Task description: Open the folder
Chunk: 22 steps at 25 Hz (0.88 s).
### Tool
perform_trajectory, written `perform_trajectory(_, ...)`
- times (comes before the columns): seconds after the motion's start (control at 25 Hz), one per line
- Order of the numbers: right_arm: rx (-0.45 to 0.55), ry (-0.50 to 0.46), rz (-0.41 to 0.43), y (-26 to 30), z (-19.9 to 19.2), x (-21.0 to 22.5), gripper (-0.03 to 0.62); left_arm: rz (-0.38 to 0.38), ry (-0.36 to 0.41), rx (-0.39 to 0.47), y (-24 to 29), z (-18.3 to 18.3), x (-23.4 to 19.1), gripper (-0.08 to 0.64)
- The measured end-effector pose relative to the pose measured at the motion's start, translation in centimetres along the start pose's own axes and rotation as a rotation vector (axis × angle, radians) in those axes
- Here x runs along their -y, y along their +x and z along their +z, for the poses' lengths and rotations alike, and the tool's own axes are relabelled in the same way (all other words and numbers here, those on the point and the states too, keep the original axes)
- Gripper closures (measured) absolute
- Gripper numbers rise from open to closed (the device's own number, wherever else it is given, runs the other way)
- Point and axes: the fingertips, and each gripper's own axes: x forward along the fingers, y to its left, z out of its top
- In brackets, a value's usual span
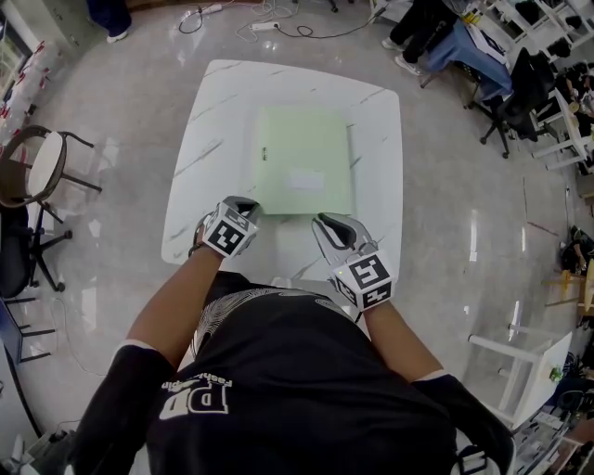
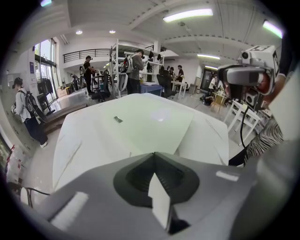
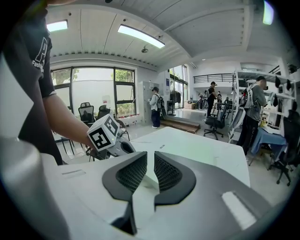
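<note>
A pale green folder (image 1: 304, 162) lies shut and flat in the middle of the white marble table (image 1: 376, 121), with a white label (image 1: 306, 179) on its cover. My left gripper (image 1: 249, 206) is at the folder's near left corner. In the left gripper view its jaws meet at the tips (image 2: 153, 153), right at the folder's (image 2: 150, 124) near edge, which they hide. My right gripper (image 1: 332, 224) hovers just off the near right corner. A narrow gap shows between its jaws (image 3: 153, 161), with nothing in it, and the folder (image 3: 187, 147) lies beyond.
Chairs (image 1: 37, 176) stand on the floor to the left, and a white frame (image 1: 520, 362) stands at the right. Desks, office chairs and seated people (image 1: 464, 46) fill the far right. Cables (image 1: 269, 23) lie on the floor beyond the table.
</note>
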Motion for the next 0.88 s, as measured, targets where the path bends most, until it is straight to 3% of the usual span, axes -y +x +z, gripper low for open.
perform_trajectory(0.44,-0.074,-0.208,0.041,2.6,-0.4,-0.8,0.569,-0.002,-0.003,-0.005,0.1,0.2,-0.1,0.503)
perform_trajectory(0.88,-0.263,-0.441,0.157,9.0,-5.8,-4.3,0.569,0.0,-0.011,0.001,0.2,0.2,0.1,0.503)
